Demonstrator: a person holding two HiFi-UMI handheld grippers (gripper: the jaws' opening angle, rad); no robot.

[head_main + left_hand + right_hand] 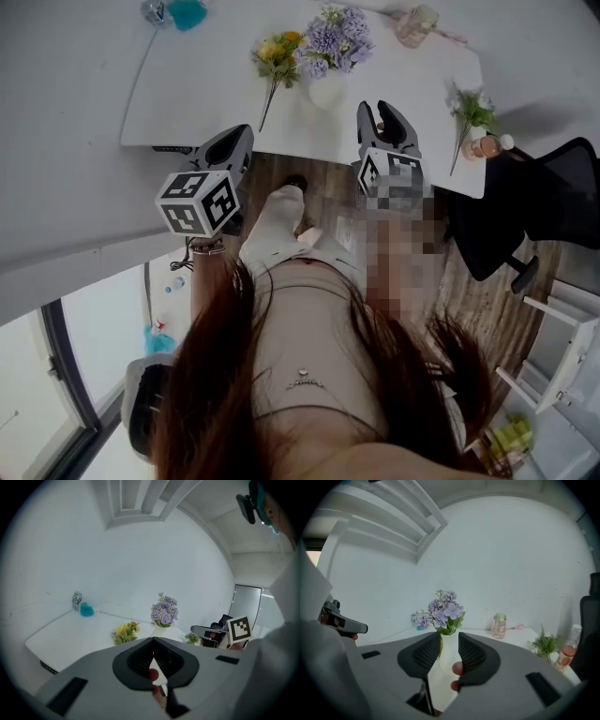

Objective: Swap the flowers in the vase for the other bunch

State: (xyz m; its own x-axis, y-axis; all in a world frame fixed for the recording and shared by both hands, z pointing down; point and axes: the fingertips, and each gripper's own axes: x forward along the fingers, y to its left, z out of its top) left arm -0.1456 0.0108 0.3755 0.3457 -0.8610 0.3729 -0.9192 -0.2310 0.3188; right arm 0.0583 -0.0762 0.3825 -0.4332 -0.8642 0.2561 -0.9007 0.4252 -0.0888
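Left claw point(242, 139) clenched, empty; right claw point(384, 117) part-open on nothing, short of bench point(187, 94). Risk: 1-claw tug on purple flowers point(336, 37) likely tips unheld vase point(325, 91) toward near edge.

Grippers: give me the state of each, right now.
Left gripper: jaws closed, empty.
Right gripper: jaws open, holding nothing; the vase stands beyond them.

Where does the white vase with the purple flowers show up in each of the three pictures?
Head view: top centre, the vase stands near the front edge of the table.
Left gripper view: just right of centre, the vase sits above the shut jaws.
Right gripper view: dead centre, the vase shows farther off through the gap between the parted jaws.
Shared landmark: the green sprig, to the vase's right in all three.
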